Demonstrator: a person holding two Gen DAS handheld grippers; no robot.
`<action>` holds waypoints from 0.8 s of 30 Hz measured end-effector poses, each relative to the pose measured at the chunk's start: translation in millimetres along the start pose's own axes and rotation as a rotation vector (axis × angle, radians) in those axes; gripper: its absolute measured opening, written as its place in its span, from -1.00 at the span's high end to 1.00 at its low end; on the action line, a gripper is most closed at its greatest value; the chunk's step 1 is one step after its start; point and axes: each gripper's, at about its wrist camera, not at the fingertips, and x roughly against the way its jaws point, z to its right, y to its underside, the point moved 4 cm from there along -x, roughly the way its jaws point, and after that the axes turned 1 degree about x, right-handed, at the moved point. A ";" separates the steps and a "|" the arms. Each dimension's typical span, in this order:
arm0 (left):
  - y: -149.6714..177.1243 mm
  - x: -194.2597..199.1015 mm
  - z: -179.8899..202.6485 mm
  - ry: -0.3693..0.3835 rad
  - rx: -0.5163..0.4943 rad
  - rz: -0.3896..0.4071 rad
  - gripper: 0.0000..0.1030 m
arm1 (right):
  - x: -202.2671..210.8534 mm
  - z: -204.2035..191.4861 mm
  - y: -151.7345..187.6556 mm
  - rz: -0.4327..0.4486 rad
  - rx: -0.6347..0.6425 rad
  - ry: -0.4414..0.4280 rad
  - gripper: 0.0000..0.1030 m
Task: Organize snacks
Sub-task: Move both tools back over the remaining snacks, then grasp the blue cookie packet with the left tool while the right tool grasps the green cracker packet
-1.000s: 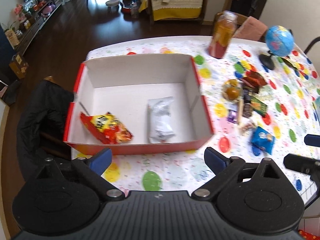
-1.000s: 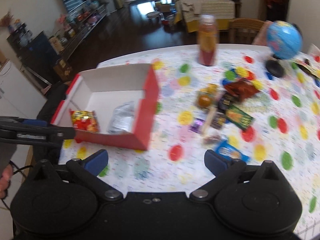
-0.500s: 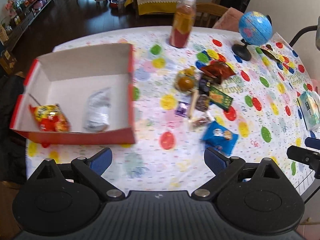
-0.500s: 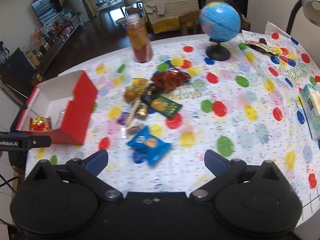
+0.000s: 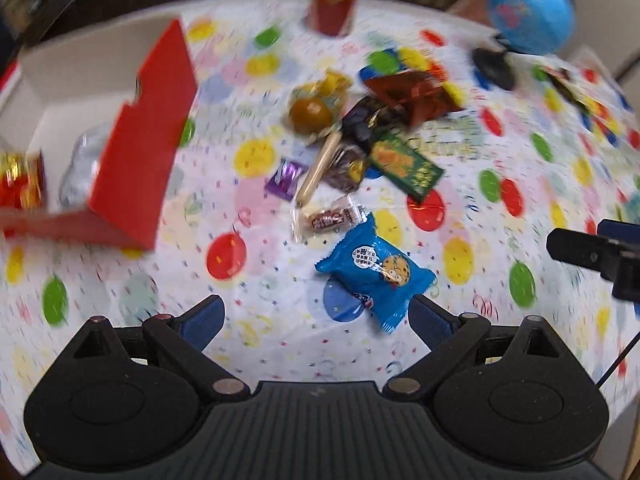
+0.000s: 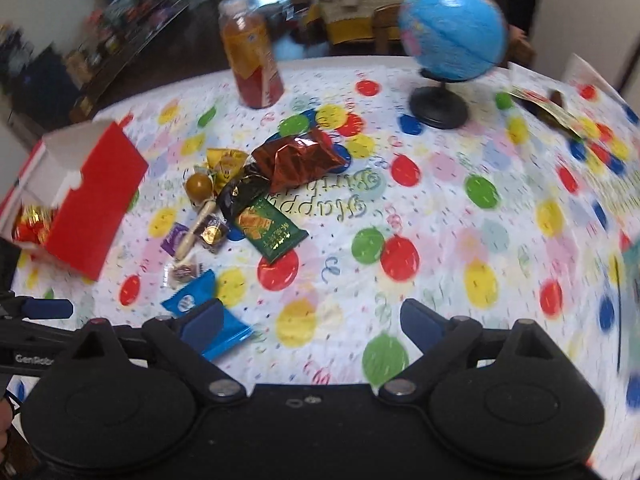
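A red box (image 5: 132, 168) with a white inside stands at the left and holds a red snack bag (image 5: 18, 184) and a silver packet (image 5: 80, 164). A pile of loose snacks lies mid-table, among them a green packet (image 5: 408, 164) and a brown foil bag (image 6: 296, 158). A blue cookie packet (image 5: 376, 270) lies nearest. My left gripper (image 5: 316, 316) is open and empty, with the blue packet just ahead between its fingers. My right gripper (image 6: 310, 320) is open and empty; its left finger covers part of the blue packet (image 6: 224, 332).
A bottle of red-orange drink (image 6: 252, 64) and a blue globe (image 6: 452, 40) stand at the far side of the table. A printed leaflet (image 6: 548, 110) lies at the far right. The table has a balloon-print cloth (image 6: 440, 208).
Both grippers have swung right, away from the red box and toward the snack pile. The left gripper has closed in on the blue cookie packet. Both stay open.
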 end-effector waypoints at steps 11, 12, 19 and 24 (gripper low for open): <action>-17.0 -62.1 5.5 -0.014 0.343 -0.162 -0.91 | -87.9 -12.4 -42.2 -0.094 0.303 -0.069 -0.58; -18.1 -64.6 7.2 -0.013 0.356 -0.162 -0.91 | -95.4 -13.5 -46.5 -0.110 0.322 -0.076 -0.52; -18.4 -79.4 13.6 -0.021 0.395 -0.176 -0.90 | -127.8 -33.7 -68.3 -0.135 0.407 -0.139 -0.51; -19.7 -88.5 17.9 -0.039 0.389 -0.175 -0.89 | -151.2 -55.4 -65.1 -0.152 0.490 -0.132 -0.32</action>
